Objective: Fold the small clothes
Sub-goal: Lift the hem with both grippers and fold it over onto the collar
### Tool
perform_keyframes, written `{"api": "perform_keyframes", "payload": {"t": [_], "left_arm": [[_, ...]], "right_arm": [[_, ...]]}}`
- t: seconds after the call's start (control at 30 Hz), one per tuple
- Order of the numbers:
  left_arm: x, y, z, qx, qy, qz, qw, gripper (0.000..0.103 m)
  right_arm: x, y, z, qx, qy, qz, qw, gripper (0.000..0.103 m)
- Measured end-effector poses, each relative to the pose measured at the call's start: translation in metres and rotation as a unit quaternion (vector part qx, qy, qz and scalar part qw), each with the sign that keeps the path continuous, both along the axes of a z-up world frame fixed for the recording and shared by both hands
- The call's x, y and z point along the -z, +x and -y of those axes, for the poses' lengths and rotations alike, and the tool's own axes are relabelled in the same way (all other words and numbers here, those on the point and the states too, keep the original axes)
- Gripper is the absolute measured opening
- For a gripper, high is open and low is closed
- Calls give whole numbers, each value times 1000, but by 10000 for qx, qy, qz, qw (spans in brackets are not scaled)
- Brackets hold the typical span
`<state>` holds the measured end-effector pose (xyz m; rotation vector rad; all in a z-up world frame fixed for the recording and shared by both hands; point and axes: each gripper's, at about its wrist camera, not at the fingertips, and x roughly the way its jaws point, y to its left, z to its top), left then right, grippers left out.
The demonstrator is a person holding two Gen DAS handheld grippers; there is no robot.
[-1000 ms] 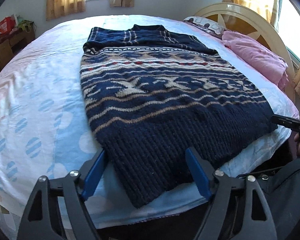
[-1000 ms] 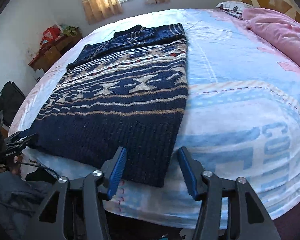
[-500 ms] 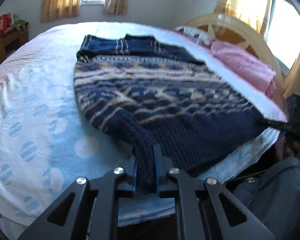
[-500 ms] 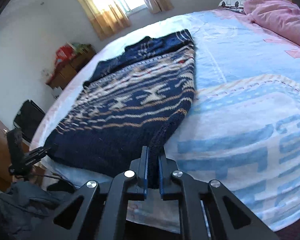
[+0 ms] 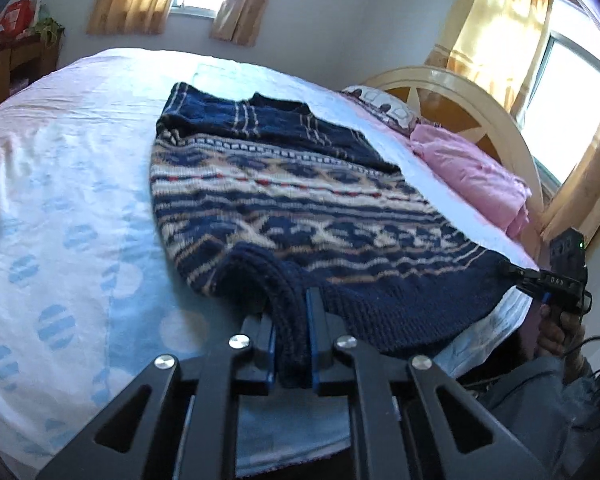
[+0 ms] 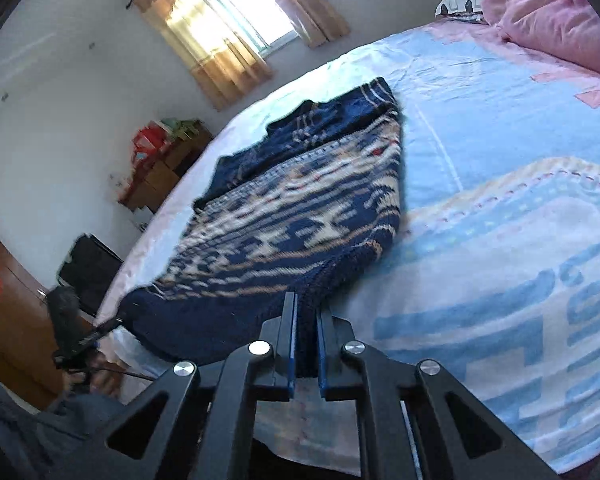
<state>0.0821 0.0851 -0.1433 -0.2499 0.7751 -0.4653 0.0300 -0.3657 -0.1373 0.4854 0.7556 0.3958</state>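
A: Where is the sweater?

B: Spread on the bed, filling the middle of the left wrist view. Navy knit with cream and tan bands; the dark ribbed hem is at the bottom of the frame, the collar toward the top.

A: And the left hand-held gripper?

B: At the lower centre of its own view, clamped narrow on a hem corner. The knit bunches up between the blue pads and rises off the sheet just above them.

A: The right hand-held gripper?

B: Same story in the right wrist view: pads nearly together, a thin fold of dark hem pinched between them at the lower centre. From there the sweater runs toward the upper left of the frame.

A: What does each view add?

B: The left wrist view catches the other gripper at the right edge, on the far hem corner, with a hand under it, plus the cream headboard and the pink bedding at the upper right. The right wrist view shows the opposite hem corner at the lower left with a dark device beside it, probably the left gripper, though it is blurred. It also shows a wooden cabinet with red items against the wall, and a curtained window at the top.
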Motion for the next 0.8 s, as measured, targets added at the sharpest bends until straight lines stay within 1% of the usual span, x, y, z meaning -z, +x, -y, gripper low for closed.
{"api": "perform_keyframes", "payload": {"t": [0.13, 0.2, 0.27, 0.37, 0.47, 0.7, 0.8], "left_arm": [[-16, 6, 0, 38, -4, 220, 9998, 12], [-26, 14, 1, 24, 19, 344, 9994, 12], [-30, 23, 0, 5, -37, 389, 9992, 12], [-37, 43, -6, -80, -264, 379, 9989, 12], [-44, 62, -11, -160, -433, 422, 9980, 12], [-56, 103, -10, -219, -375, 612, 9972, 12], [-59, 119, -13, -250, -457, 599, 9968, 11]], "right_arm": [[-20, 8, 3, -12, 279, 260, 9993, 7], [-26, 14, 3, -11, 305, 321, 9990, 7], [-33, 23, 3, 25, 312, 394, 9987, 7], [-43, 40, 3, 115, 340, 498, 9981, 7], [-52, 59, 5, 168, 392, 539, 9976, 7], [-70, 106, 8, 284, 379, 618, 9970, 7], [-74, 128, 8, 326, 403, 566, 9971, 7]]}}
